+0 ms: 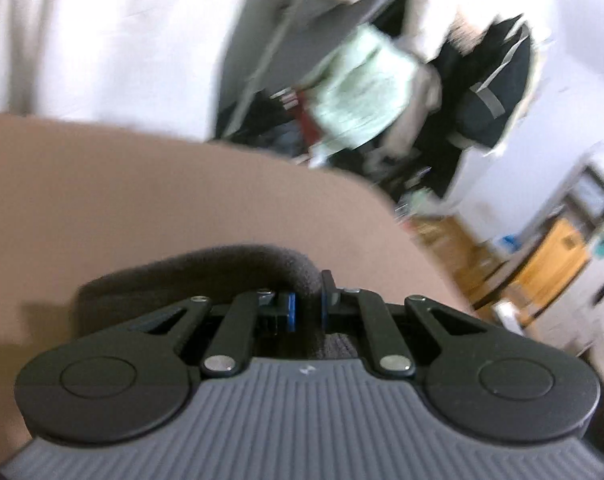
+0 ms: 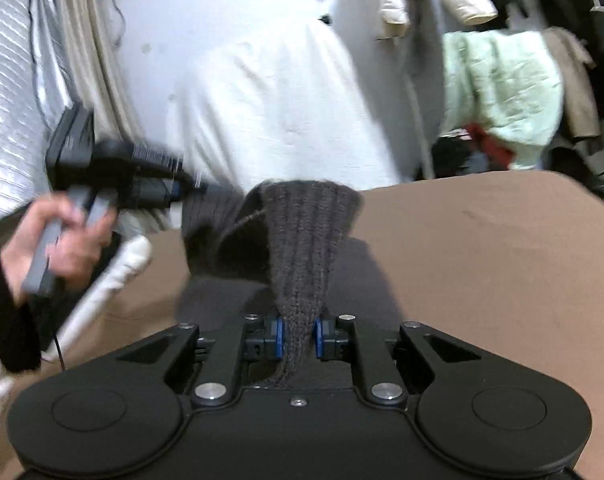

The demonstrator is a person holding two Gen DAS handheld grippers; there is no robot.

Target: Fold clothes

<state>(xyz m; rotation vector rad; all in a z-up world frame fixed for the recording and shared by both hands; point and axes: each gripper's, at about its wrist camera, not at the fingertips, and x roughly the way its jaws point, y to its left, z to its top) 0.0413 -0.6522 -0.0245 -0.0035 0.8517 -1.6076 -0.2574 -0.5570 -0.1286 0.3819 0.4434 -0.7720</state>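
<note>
A dark grey-brown ribbed knit garment point(image 2: 302, 232) is held up above the brown table point(image 2: 482, 248). My right gripper point(image 2: 298, 338) is shut on its near edge, and the cloth fans out ahead of the jaws. In the right wrist view the left gripper point(image 2: 205, 189) comes in from the left, held by a hand point(image 2: 61, 240), and grips the garment's far left corner. In the left wrist view my left gripper point(image 1: 306, 304) is shut on a rolled edge of the same knit garment point(image 1: 205, 268), which drapes to the left over the brown table point(image 1: 161, 192).
A white cloth or bedding point(image 2: 277, 92) hangs behind the table. A pale green quilted piece point(image 2: 502, 92) and dark clothes hang at the right. Orange boxes point(image 1: 550, 264) stand on the floor beyond the table's right edge. A white padded bar point(image 2: 101, 292) lies at the left.
</note>
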